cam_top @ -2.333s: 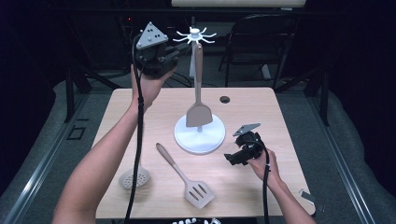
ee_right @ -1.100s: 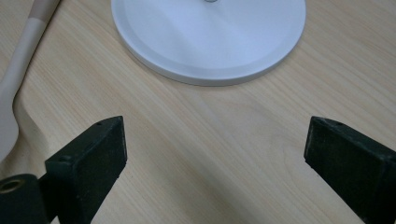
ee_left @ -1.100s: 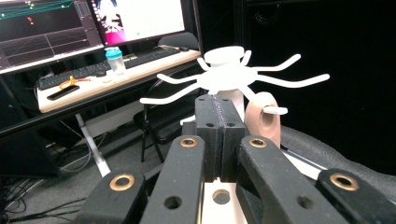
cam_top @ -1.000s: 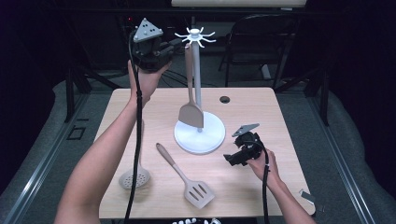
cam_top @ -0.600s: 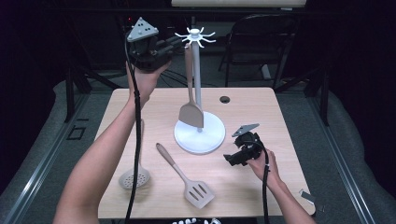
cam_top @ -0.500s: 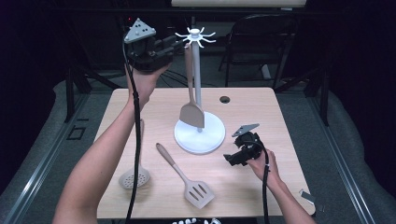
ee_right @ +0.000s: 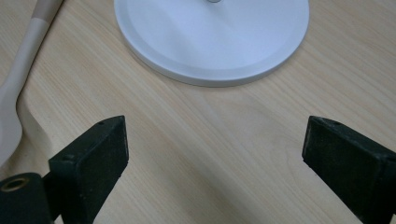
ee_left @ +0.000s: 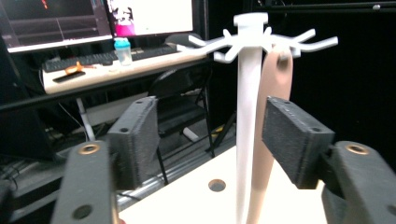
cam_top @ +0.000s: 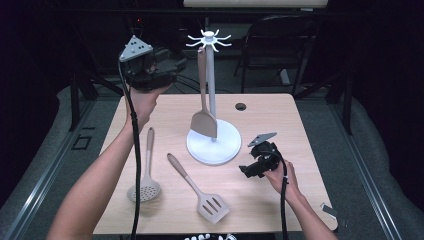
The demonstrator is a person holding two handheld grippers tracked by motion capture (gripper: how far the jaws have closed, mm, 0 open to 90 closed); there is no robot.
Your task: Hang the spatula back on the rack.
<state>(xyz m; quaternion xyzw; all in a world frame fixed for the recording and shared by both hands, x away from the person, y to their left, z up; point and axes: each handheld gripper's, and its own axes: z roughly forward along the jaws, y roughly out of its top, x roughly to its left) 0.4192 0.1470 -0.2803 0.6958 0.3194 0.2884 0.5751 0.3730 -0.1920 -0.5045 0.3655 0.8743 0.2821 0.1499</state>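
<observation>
A white hook stand (cam_top: 211, 90) rises from a round base (cam_top: 214, 145) mid-table. A tan turner (cam_top: 203, 120) hangs from one of its top hooks, blade just above the base. My left gripper (cam_top: 176, 64) is raised level with the hooks, just left of them. In the left gripper view its jaws have just been opening and the left gripper (ee_left: 215, 140) holds nothing, with the pole (ee_left: 246, 121) and the turner's handle (ee_left: 276, 88) a little beyond the pads. My right gripper (cam_top: 254, 167) rests low and open right of the base (ee_right: 212, 37).
A slotted spatula (cam_top: 199, 189) and a round skimmer (cam_top: 145, 175) lie on the wooden table (cam_top: 270, 130) in front of the stand. A cable hole (cam_top: 241, 106) sits behind it. A chair (cam_top: 280, 45) and a desk with monitors (ee_left: 93, 18) stand beyond the far edge.
The left gripper let go of the hanging turner's handle, opened its jaws and drew back left and slightly down. The turner stays on its hook. The right gripper has not moved.
</observation>
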